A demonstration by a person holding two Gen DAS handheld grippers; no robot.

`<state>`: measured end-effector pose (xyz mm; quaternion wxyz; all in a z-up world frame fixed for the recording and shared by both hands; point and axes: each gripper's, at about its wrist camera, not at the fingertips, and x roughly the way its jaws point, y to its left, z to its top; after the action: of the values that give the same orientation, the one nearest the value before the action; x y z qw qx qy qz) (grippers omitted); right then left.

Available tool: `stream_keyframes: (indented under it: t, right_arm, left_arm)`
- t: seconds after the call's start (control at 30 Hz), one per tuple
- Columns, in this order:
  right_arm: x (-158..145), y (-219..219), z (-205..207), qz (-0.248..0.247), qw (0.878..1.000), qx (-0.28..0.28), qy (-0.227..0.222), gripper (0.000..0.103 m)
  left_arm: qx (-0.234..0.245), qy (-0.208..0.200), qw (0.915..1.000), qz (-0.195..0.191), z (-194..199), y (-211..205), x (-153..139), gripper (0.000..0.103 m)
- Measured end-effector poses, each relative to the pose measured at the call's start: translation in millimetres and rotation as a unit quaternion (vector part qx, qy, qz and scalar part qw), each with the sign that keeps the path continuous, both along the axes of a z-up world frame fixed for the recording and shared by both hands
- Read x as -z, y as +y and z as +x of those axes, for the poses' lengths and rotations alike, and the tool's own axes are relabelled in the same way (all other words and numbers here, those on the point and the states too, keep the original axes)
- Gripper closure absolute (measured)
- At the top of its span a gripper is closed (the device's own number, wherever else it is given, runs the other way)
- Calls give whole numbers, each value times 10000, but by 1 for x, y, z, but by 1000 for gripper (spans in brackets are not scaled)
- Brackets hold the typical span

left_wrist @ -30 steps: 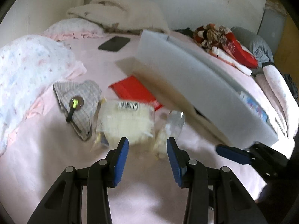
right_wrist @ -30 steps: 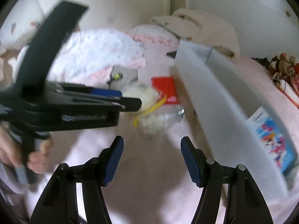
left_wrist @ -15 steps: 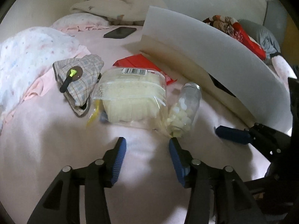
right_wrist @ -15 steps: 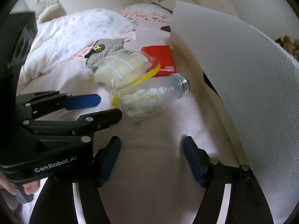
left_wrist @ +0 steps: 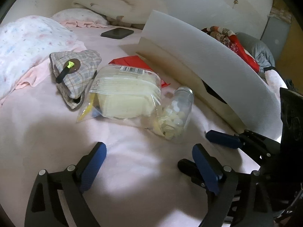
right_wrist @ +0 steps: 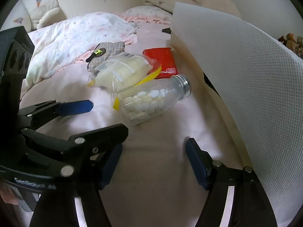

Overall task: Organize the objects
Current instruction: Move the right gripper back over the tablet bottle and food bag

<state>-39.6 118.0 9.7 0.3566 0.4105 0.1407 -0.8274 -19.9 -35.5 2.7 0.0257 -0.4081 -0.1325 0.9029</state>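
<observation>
A clear bottle of white tablets [left_wrist: 178,111] [right_wrist: 151,102] lies on its side on the pink bed sheet [left_wrist: 47,132], its metal neck toward the white box [left_wrist: 208,66]. A zip bag of cream-coloured contents [left_wrist: 126,94] [right_wrist: 121,71] leans against it. Behind are a red packet [left_wrist: 132,62] and a checked cloth pouch [left_wrist: 75,70] with a black and green tag. My left gripper [left_wrist: 148,149] is just short of the bottle and bag, jaws opening with nothing between them. My right gripper [right_wrist: 153,149] stands open and empty just before the bottle's base, crossing close beside the left one.
The tall white box [right_wrist: 246,75] walls off the right side. A dark phone [left_wrist: 117,33] lies at the back. A flowered quilt [right_wrist: 75,34] is bunched at the left, a folded blanket [left_wrist: 117,3] and clothes [left_wrist: 236,45] beyond.
Both grippers have sunk closer to the bottle and bag. The left jaws have spread much wider, and the right jaws a little wider.
</observation>
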Motion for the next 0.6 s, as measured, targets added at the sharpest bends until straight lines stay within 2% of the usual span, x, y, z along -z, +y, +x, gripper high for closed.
stream_keyframes:
  t: [0.6]
  right_arm:
    - [0, -1, 1, 20, 10000, 2, 25, 32]
  left_arm:
    - [-1, -7, 10000, -14, 0, 1, -2, 11]
